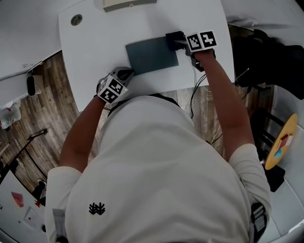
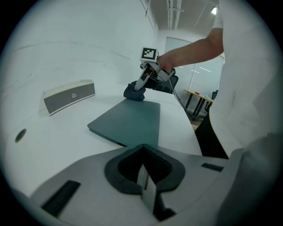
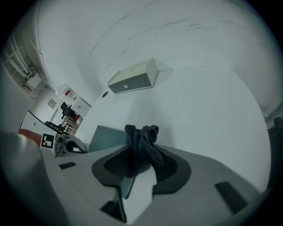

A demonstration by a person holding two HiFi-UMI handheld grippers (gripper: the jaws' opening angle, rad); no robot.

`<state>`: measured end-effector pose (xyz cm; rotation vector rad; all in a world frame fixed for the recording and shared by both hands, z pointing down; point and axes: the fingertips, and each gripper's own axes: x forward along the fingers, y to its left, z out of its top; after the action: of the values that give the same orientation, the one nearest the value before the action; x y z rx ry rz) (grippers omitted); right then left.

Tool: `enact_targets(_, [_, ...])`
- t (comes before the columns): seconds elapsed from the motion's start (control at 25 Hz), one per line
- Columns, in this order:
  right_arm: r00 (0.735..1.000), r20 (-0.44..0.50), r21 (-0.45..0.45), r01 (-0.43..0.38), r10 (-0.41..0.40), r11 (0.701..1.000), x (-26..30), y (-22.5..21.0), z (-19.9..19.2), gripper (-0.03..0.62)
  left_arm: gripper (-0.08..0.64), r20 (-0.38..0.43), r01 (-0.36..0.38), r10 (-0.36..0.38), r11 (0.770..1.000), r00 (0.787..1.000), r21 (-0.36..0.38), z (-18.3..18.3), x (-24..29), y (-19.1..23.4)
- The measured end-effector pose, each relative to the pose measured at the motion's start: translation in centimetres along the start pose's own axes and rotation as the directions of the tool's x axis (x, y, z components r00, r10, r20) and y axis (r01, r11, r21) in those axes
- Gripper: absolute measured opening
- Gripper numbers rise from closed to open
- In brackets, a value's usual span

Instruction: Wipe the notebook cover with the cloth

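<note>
A dark teal notebook (image 1: 151, 55) lies closed on the white table (image 1: 95, 52). My right gripper (image 1: 177, 42) is shut on a dark cloth (image 1: 173, 37) at the notebook's far right corner. In the right gripper view the cloth (image 3: 142, 145) bunches up between the jaws, with the notebook (image 3: 105, 137) just behind it. My left gripper (image 1: 126, 74) sits at the notebook's near left corner, shut and holding nothing. In the left gripper view, the left gripper (image 2: 144, 175) looks across the notebook (image 2: 131, 122) to the cloth (image 2: 134, 92) pressed at its far corner.
A grey box (image 1: 128, 4) stands at the table's far edge; it shows again as the grey box (image 2: 69, 96) in the left gripper view. A round cable hole (image 1: 76, 19) is at the far left. A black chair (image 1: 270, 57) and cables lie off the table's right side.
</note>
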<state>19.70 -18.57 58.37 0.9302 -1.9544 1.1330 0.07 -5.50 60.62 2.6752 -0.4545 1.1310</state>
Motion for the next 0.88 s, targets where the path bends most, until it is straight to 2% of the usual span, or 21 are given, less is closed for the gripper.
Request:
enact_targets(0.12, [1.0,0.007,-0.027,0.024,-0.024,0.999,-0.1,-0.3,0.1,0.135,0.006,-0.003,0.003,-0.003,1.0,1.0,0.002,-0.7,-0.4,0.3])
enact_targets(0.32, [0.998,0.058,-0.083,0.007,-0.003,0.997,-0.1,0.8,0.2,0.135,0.006,-0.005,0.001,-0.001,1.0,1.0,-0.009,-1.3,-1.2,0.7])
enact_targets(0.44, [0.994,0.111,-0.124,-0.009,0.023,0.992,-1.1,1.2,-0.1,0.135,0.006,-0.005,0.0,-0.001,0.997,1.0,-0.082,-0.8,-1.2,0.5])
enact_targets(0.56, [0.98,0.191,-0.15,-0.034,0.063,0.988,-2.7,1.2,-0.8,0.135,0.006,0.02,-0.046,0.05,0.984,0.999,-0.171,0.2,-1.6,0.5])
enact_targets(0.68, [0.955,0.285,-0.114,-0.052,0.083,0.992,-4.5,1.0,-2.2,0.135,0.006,0.097,-0.082,0.116,0.95,0.988,-0.302,1.6,-2.8,0.5])
enact_targets(0.76, [0.937,0.339,-0.091,-0.057,0.084,0.994,-5.5,1.1,-3.0,0.135,0.006,0.139,-0.111,0.177,0.915,0.974,-0.388,2.3,-4.0,0.9])
enact_targets(0.88, [0.922,0.379,-0.104,-0.046,0.082,0.994,-6.5,2.1,-4.5,0.135,0.006,0.19,-0.141,0.266,0.857,0.945,-0.496,3.2,-6.4,1.5])
